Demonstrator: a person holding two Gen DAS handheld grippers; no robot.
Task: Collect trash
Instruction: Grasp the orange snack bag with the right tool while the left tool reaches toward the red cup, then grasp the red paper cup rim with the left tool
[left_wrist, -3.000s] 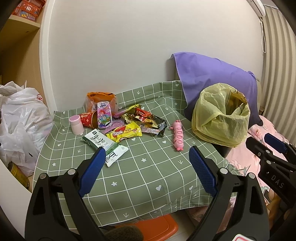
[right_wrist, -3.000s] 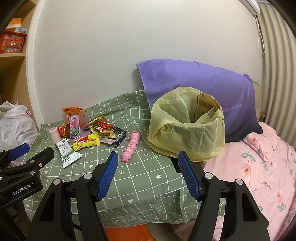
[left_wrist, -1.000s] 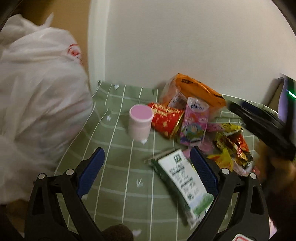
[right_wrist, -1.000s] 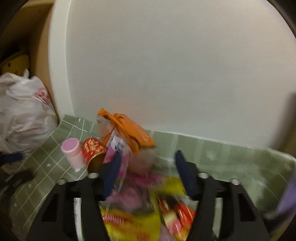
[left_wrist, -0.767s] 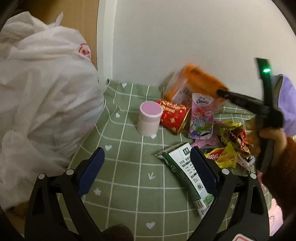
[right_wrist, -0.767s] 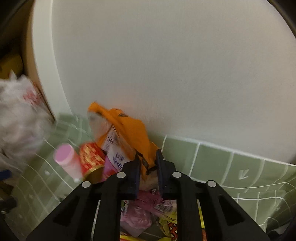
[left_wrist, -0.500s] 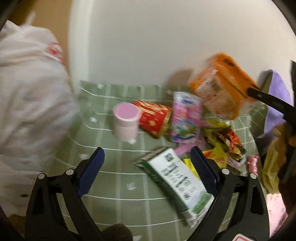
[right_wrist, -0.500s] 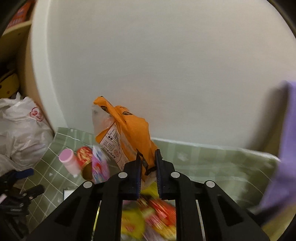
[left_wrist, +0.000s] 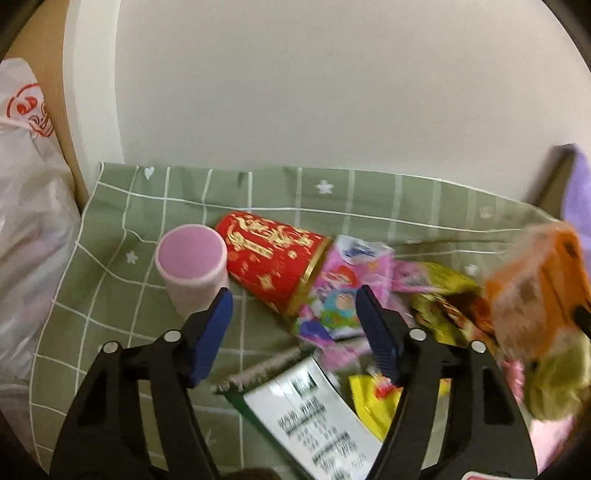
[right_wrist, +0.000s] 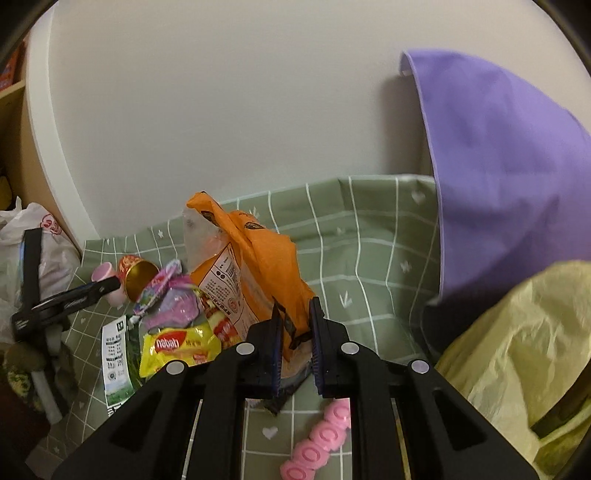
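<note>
In my right hand the gripper is pinched tight on the lower edge of the orange snack bag, which stands up in front of it, lifted off the green checked cloth. Just below the jaws a pink ring toy lies on the cloth. To my right the yellow trash bag gapes close by, with the purple pillow behind it against the wall.

In my left hand the gripper has its jaws spread, though they have just been closing in a little, and nothing is pressed between the pads. It hovers over the heap that is left. Nearest lies the green and white carton, flat and partly under the gripper. Beside it is a yellow wrapper. Past the fingertips comes the pink tissue pack, then the red paper cup on its side, touching the upright pink cup. Further left a white plastic bag bulges beyond the cloth's edge.

I judge that two steps are running at once: the right hand is carrying the orange bag toward the yellow bag, and the left is lining up its next pick, probably the tissue pack or the red cup. Next, the right needs to swing over the yellow bag's mouth and only let go once the snack bag hangs well inside the rim. The left must drop lower and centre one item between its pads before it squeezes, or it may catch two at once.
</note>
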